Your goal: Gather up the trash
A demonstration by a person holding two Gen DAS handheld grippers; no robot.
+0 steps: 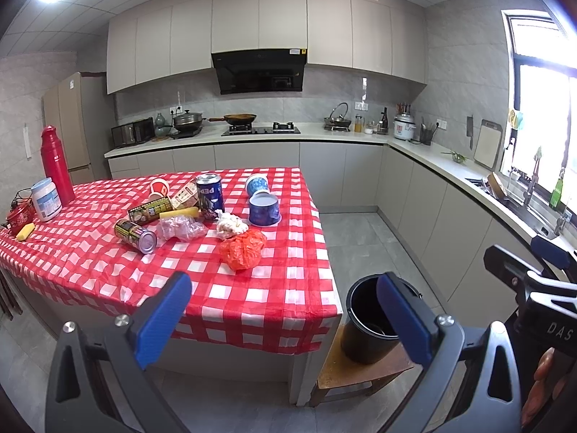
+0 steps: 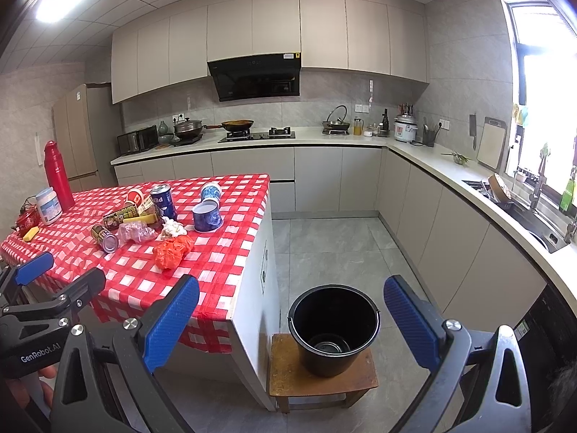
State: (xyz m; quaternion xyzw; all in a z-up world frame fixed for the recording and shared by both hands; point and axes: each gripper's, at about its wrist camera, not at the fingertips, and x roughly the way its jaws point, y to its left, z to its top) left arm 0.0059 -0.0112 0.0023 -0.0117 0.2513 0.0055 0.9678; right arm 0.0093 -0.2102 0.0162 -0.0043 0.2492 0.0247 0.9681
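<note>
Holding both tools apart from the trash | left tool: you are keeping it spread wide, empty | right tool: likewise gaping, empty | orange bag, cans, cups: lying on checkered table | black bucket: sitting on wooden stool beside table.

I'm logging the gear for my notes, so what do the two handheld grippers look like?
Both match: the left gripper and the right gripper have black plastic frames with triangular cutouts, silver screws, and blue textured pads on the fingers. White lettering reads GenRobot.AI on the left body and DAS on the right one. No sleeves show.
</note>
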